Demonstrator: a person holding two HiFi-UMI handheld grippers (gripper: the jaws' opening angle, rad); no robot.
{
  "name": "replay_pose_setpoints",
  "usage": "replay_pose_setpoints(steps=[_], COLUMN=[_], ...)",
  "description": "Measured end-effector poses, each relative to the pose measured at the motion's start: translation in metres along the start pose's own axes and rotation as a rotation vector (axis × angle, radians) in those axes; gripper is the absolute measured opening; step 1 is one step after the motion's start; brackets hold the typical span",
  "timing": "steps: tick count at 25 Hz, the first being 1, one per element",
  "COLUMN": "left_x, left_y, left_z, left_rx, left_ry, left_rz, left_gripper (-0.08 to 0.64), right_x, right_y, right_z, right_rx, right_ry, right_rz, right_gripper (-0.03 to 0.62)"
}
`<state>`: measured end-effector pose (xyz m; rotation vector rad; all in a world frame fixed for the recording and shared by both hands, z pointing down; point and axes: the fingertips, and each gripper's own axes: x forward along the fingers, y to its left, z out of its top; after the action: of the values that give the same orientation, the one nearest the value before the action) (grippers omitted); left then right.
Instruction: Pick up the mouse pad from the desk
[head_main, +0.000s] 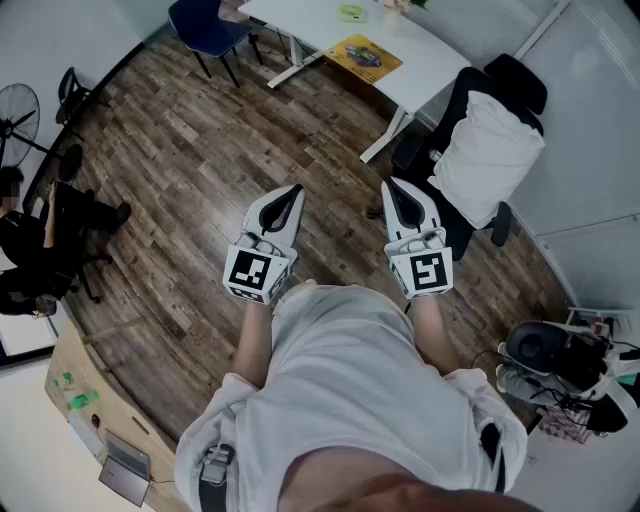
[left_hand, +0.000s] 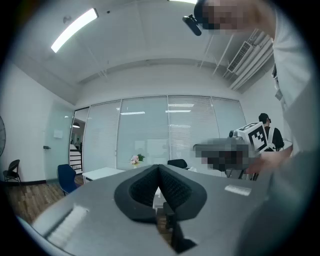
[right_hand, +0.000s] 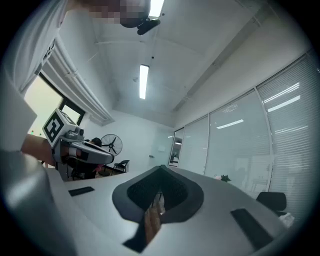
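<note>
A yellow-printed mouse pad lies on a white desk at the far side of the room. Both grippers are held level in front of the person's body, over the wooden floor and well short of the desk. My left gripper is shut with nothing between its jaws; in the left gripper view its black pads meet at the tip. My right gripper is likewise shut and empty, its pads closed together. The mouse pad does not show in either gripper view.
A blue chair stands left of the desk. A black office chair with a white cushion is at the right. A fan and a seated person are at the left. A wooden table with a laptop is at lower left.
</note>
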<state>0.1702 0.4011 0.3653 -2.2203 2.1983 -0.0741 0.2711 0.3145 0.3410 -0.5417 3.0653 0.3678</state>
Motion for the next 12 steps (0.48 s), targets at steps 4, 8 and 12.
replay_pose_setpoints(steps=[4, 8, 12], left_x=[0.008, 0.011, 0.01], left_y=[0.006, 0.011, 0.019], left_z=[0.002, 0.002, 0.001], left_rx=[0.007, 0.008, 0.002], left_ry=[0.002, 0.004, 0.003], left_rz=[-0.002, -0.015, -0.021], left_gripper=[-0.014, -0.014, -0.014], right_x=[0.011, 0.015, 0.018], right_y=[-0.007, -0.009, -0.005], right_z=[-0.003, -0.002, 0.0], right_rx=[-0.003, -0.002, 0.004], right_ry=[0.004, 0.008, -0.006], right_rz=[-0.008, -0.023, -0.018], right_gripper=[-0.003, -0.003, -0.002])
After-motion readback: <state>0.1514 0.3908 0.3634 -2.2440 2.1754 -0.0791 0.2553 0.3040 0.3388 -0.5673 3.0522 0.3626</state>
